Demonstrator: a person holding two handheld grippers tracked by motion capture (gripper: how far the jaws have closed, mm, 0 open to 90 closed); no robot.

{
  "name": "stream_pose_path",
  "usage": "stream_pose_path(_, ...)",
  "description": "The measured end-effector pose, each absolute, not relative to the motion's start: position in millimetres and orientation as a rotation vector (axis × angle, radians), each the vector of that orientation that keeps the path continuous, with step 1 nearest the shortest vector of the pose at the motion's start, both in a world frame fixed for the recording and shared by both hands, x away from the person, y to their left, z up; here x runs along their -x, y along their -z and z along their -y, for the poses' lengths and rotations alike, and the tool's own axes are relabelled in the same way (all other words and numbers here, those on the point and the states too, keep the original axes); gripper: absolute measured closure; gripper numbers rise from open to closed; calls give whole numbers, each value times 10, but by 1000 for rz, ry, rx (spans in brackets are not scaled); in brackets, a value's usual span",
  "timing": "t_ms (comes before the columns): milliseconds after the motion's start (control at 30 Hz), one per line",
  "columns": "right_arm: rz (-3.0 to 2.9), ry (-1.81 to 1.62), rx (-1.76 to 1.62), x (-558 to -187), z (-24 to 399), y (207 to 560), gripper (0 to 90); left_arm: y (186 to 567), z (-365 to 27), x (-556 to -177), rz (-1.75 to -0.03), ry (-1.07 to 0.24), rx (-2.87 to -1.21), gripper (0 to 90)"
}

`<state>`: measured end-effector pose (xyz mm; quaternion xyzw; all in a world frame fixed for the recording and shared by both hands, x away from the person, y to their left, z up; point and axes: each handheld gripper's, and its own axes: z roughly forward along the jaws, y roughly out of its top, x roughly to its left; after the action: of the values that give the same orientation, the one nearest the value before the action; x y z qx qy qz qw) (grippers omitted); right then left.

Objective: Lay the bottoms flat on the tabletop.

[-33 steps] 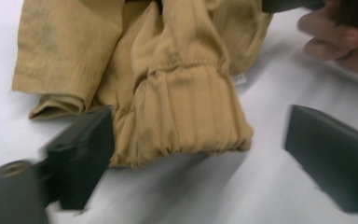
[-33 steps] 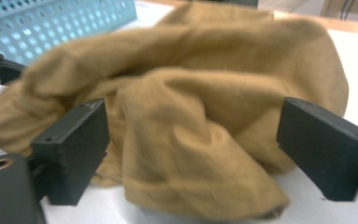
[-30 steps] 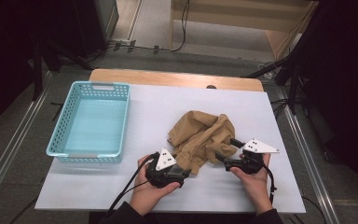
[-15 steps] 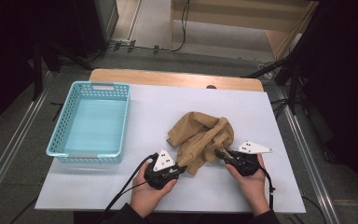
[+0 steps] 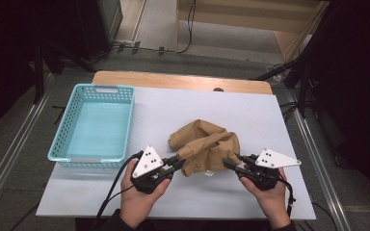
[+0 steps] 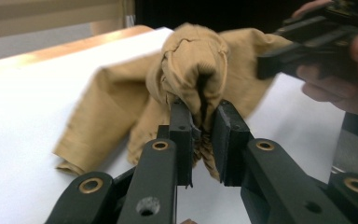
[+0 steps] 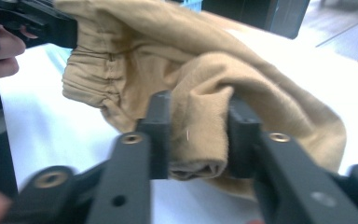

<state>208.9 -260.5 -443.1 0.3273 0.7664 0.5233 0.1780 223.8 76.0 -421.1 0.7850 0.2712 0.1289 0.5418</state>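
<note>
A crumpled tan cloth (image 5: 207,144) lies on the white table (image 5: 173,108), and its near side is lifted off the surface. My left gripper (image 5: 178,161) is shut on a bunched fold at the cloth's near left edge. In the left gripper view the fold (image 6: 196,60) is pinched tight between the jaws of that gripper (image 6: 204,126), which have just been closing. My right gripper (image 5: 229,161) holds the near right edge. A thick roll of cloth (image 7: 168,46) fills the gap in the right gripper (image 7: 198,130), whose jaws closed and have just eased wider.
A light blue plastic basket (image 5: 58,144) stands at the left of the table with nothing in it. A wooden strip (image 5: 173,81) runs along the table's far edge. Dark stands and cables surround the table on the floor.
Both grippers went from open beside the cloth to shut on its near edge. Both hands then rose, lifting that edge and spreading it a little wider.
</note>
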Motion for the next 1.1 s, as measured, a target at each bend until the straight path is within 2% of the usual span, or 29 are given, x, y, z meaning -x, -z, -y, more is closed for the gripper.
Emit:
stream_pose_path(33, -2168, -1480, -926, -2089, 2605, 4431, 607, 4211, -760, -2238, -644, -306, -1865, 796)
stream_pose_path(67, -2160, -1495, -917, -2076, 2601, 4379, 541, 4205, -800, -2271, -653, -296, -1857, 800)
stream_pose_path(100, -2160, -1495, -917, -2076, 2601, 4379, 541, 4205, -800, -2271, -653, -296, -1857, 802)
stream_pose_path(133, -2140, -1493, -904, -2067, 2576, 4355, 478, 4216, -812, -2304, -651, -279, -1862, 804)
stream_pose_path(167, -2140, -1493, -904, -2067, 2576, 4355, 478, 4216, -812, -2304, -651, -279, -1862, 807)
stream_pose_path(233, -2139, -1477, -884, -2073, 2527, 4343, 401, 4227, -797, -2334, -651, -263, -1864, 810)
stream_pose_path(267, -2129, -1469, -865, -2069, 2476, 4335, 329, 4227, -785, -2345, -649, -252, -1863, 818)
stream_pose_path(300, -2129, -1469, -865, -2069, 2476, 4335, 329, 4223, -771, -2351, -647, -246, -1862, 818)
stream_pose_path(367, -2119, -1464, -858, -2063, 2423, 4324, 250, 4207, -746, -2357, -641, -238, -1865, 824)
stream_pose_path(400, -2128, -1456, -826, -2089, 2353, 4313, 183, 4199, -727, -2361, -641, -233, -1865, 828)
stream_pose_path(433, -2128, -1456, -826, -2089, 2353, 4313, 183, 4187, -709, -2371, -635, -234, -1872, 828)
stream_pose_path(467, -2153, -1426, -790, -2148, 2261, 4288, 118, 4161, -682, -2401, -626, -234, -1871, 830)
stream_pose_path(700, -2220, -1393, -802, -2401, 2109, 4360, 118, 4104, -624, -2531, -613, -219, -1854, 835)
stream_pose_path(767, -2245, -1357, -795, -2441, 2042, 4429, 141, 4100, -611, -2541, -605, -218, -1848, 837)
stream_pose_path(800, -2259, -1297, -792, -2445, 1980, 4498, 304, 4106, -599, -2541, -601, -211, -1844, 838)
stream_pose_path(833, -2259, -1297, -792, -2445, 1980, 4498, 304, 4112, -588, -2538, -597, -215, -1844, 838)
stream_pose_path(867, -2244, -1252, -794, -2436, 1960, 4557, 575, 4131, -571, -2530, -587, -210, -1841, 838)
stream_pose_path(900, -2244, -1252, -794, -2436, 1960, 4557, 575, 4131, -571, -2530, -587, -210, -1841, 837)
stream_pose_path(967, -2258, -1283, -835, -2458, 1999, 4589, 733, 4160, -574, -2527, -587, -204, -1833, 826)
stream_pose_path(1033, -2256, -1317, -869, -2477, 2068, 4592, 809, 4198, -587, -2534, -597, -192, -1817, 736)
stream_pose_path(1100, -2215, -1355, -909, -2473, 2153, 4567, 827, 4238, -598, -2534, -609, -204, -1811, 570)
